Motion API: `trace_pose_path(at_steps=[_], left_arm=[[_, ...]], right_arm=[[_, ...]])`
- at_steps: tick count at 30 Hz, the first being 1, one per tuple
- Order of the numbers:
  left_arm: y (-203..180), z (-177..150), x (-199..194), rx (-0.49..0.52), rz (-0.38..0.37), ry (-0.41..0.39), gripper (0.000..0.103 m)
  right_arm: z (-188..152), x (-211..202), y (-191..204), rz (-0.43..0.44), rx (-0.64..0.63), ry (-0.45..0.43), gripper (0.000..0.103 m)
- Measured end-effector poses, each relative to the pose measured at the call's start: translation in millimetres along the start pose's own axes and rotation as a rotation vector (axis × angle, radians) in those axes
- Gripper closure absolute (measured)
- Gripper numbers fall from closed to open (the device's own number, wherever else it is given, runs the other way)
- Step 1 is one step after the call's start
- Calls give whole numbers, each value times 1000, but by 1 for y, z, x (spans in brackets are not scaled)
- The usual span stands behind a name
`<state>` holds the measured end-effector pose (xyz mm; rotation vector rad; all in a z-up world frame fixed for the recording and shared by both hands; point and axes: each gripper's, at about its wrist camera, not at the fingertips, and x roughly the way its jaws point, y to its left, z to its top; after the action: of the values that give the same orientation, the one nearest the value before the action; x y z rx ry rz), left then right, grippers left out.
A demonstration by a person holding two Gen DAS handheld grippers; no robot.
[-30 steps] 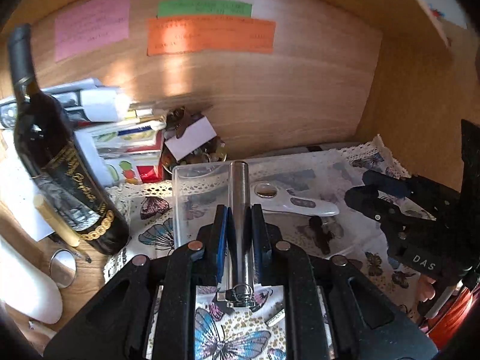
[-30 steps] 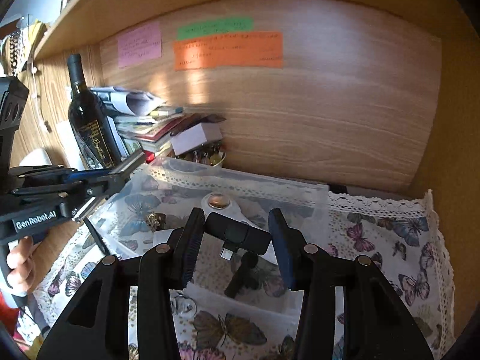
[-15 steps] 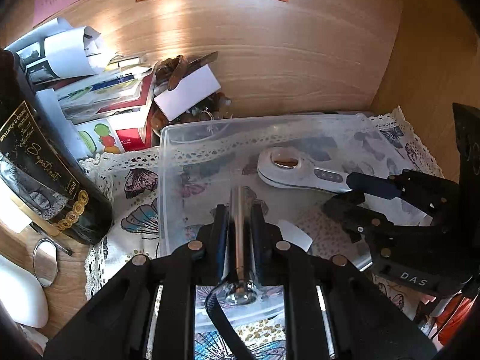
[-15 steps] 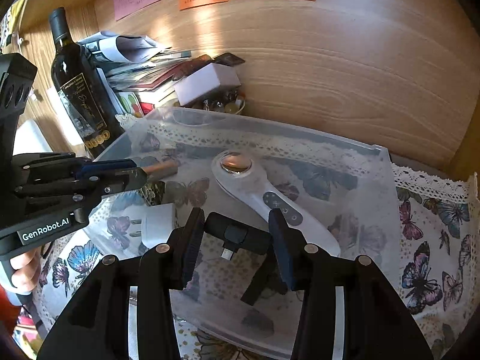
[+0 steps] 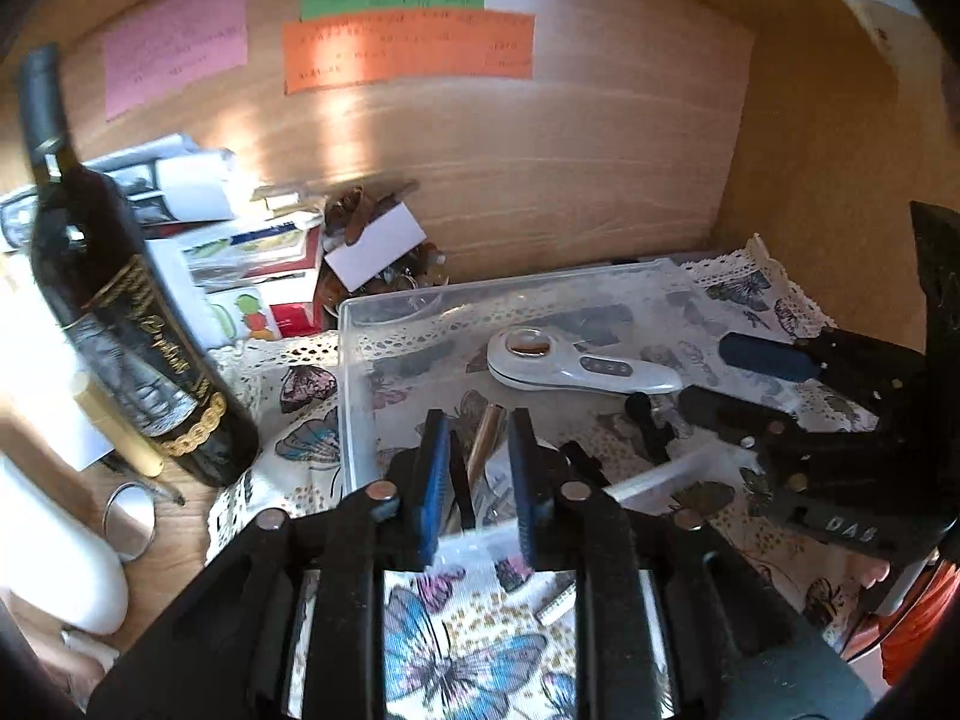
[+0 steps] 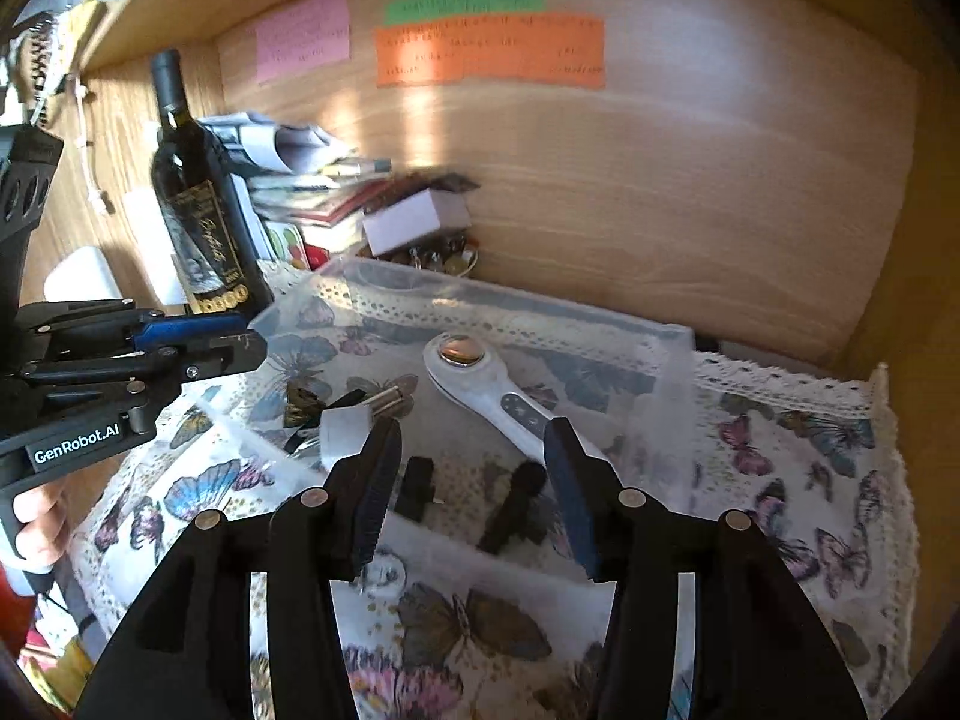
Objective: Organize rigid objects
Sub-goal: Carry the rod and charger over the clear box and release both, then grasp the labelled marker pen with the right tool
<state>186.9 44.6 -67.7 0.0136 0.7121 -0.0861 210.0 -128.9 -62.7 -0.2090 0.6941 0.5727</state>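
A clear plastic bin (image 5: 354, 396) (image 6: 678, 360) stands on a butterfly-print cloth (image 6: 798, 480). In it lie a white handheld device (image 5: 576, 366) (image 6: 498, 396), a metal cylinder (image 5: 487, 435) (image 6: 390, 402), a white plug (image 6: 342, 429) and a black adapter (image 6: 416, 487). My left gripper (image 5: 478, 480) (image 6: 204, 348) hovers over the bin's near wall. Its jaws are opening and empty; the cylinder lies free just beyond the pads. My right gripper (image 6: 474, 495) (image 5: 780, 384) is above the bin. Its jaws are opening and empty, with the adapter on the bin floor below them.
A dark wine bottle (image 5: 138, 330) (image 6: 198, 210) stands left of the bin beside a stack of papers and booklets (image 5: 240, 252). A small dish of trinkets under a white card (image 6: 420, 222) sits against the wooden back wall. A side wall closes the right.
The left gripper let go of the metal cylinder and the right let go of the black adapter; both now lie in the bin. Both grippers have drawn back with wider jaws.
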Motion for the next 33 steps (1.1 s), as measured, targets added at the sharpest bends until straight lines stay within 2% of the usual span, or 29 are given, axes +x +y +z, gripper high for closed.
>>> trace_pose_path(at_steps=[5,11,19,23,26,29,33], left_arm=[[-11,-20,-26,9,8,-28,68],[-25,-57,-49,22,25,-46,47],[-36,-107,-57,14,31,13,44],[-35,-120,-63,3,45,16,42],[-32,-126,-67,-18,43,22,42],[-29,-130,-68,-37,25,31,41],[-32,-133,-67,-29,24,42,41]], right_arm=[[-17,-30,1,-14,24,-39,56],[-55,-58,1,-31,52,-54,44],[-109,-71,10,-19,43,27,43],[-130,-82,16,-7,-24,47,37],[-139,-84,21,23,-53,73,37],[-147,-73,24,78,-59,122,37],[-153,-48,25,44,-61,163,37]])
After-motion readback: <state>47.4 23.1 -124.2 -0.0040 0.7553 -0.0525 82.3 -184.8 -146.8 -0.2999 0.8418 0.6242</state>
